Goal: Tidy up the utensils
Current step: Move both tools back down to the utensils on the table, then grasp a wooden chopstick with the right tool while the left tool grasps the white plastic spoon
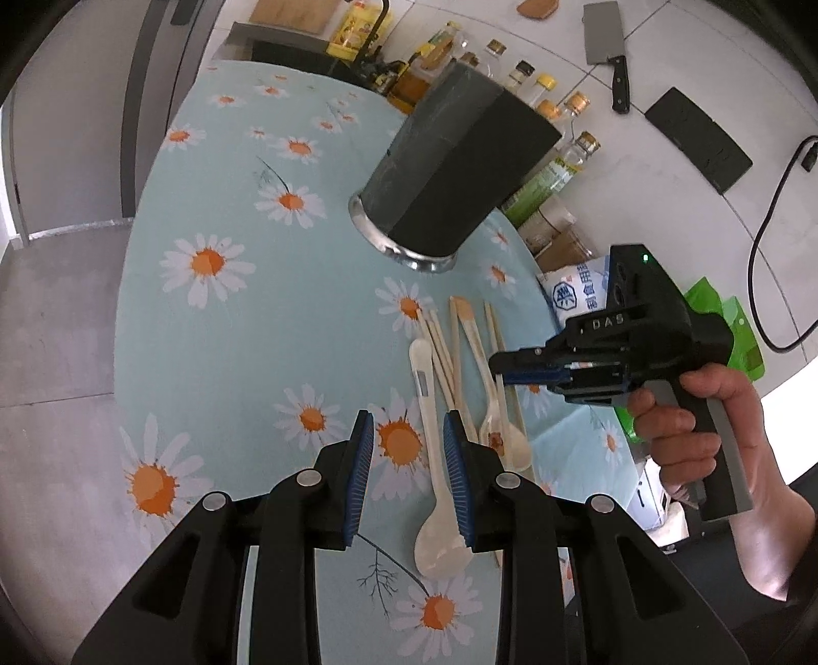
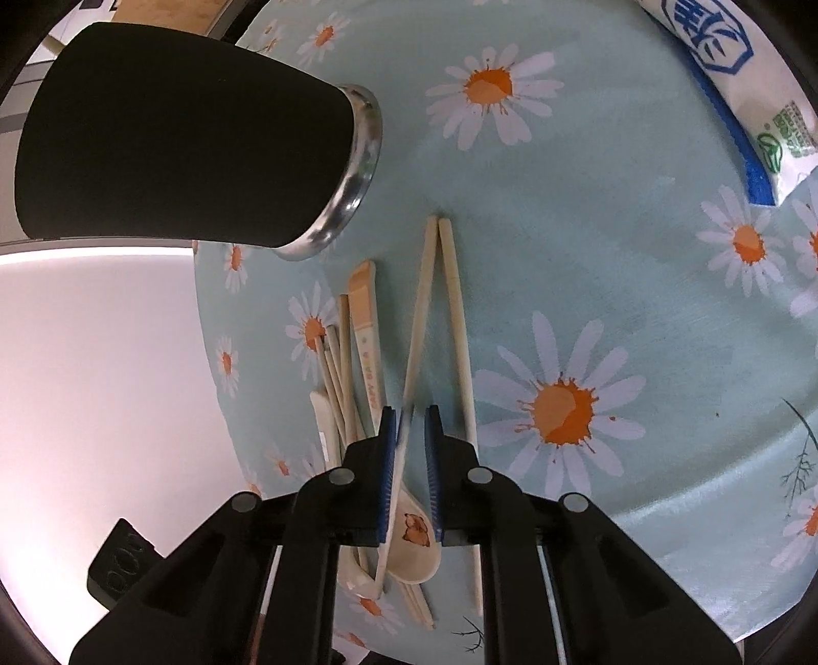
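Several pale chopsticks point(image 1: 445, 353) and spoons lie in a loose pile on the daisy tablecloth point(image 1: 214, 317), in front of a dark utensil holder point(image 1: 450, 169) with a metal base rim. My left gripper point(image 1: 409, 478) hangs open above a white spoon point(image 1: 432, 491), whose handle runs close by the right pad. A hand holds my right gripper point(image 1: 503, 366) over the pile's right side. In the right wrist view its jaws point(image 2: 411, 460) stand narrowly apart around one chopstick point(image 2: 422, 307), which rests against the left pad with a gap on the other side. A cartoon-printed spoon point(image 2: 414, 532) lies underneath.
Oil bottles and spice jars point(image 1: 537, 87) line the table's far edge. A cleaver point(image 1: 606, 41) lies on the white counter beyond. A salt bag point(image 2: 741, 76) sits right of the pile. The holder point(image 2: 179, 138) stands close on the left, near the table edge.
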Action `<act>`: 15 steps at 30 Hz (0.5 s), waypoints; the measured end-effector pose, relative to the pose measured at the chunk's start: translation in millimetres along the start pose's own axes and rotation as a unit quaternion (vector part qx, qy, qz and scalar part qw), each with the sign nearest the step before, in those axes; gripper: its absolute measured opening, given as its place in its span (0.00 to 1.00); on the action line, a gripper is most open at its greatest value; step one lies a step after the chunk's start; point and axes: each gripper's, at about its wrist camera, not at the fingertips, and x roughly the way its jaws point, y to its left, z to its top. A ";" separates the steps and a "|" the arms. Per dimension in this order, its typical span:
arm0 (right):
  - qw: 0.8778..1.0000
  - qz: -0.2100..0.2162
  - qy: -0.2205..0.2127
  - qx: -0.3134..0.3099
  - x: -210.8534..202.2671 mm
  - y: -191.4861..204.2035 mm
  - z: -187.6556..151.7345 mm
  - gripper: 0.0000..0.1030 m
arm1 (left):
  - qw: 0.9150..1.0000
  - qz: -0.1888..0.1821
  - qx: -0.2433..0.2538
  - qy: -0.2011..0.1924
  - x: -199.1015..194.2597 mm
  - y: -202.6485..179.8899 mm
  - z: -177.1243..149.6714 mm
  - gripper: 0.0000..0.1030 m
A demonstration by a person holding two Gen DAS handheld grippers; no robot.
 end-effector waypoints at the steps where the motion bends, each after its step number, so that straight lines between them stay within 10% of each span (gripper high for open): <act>1: 1.000 -0.001 0.000 -0.001 -1.1 -1.1 1.4 0.08 | 1.000 0.000 0.001 0.003 1.3 -0.4 0.1 0.26; 15: 0.999 0.051 0.000 -0.014 -37.3 -11.8 8.6 0.05 | 0.996 0.014 0.009 0.091 36.2 -8.5 5.1 0.26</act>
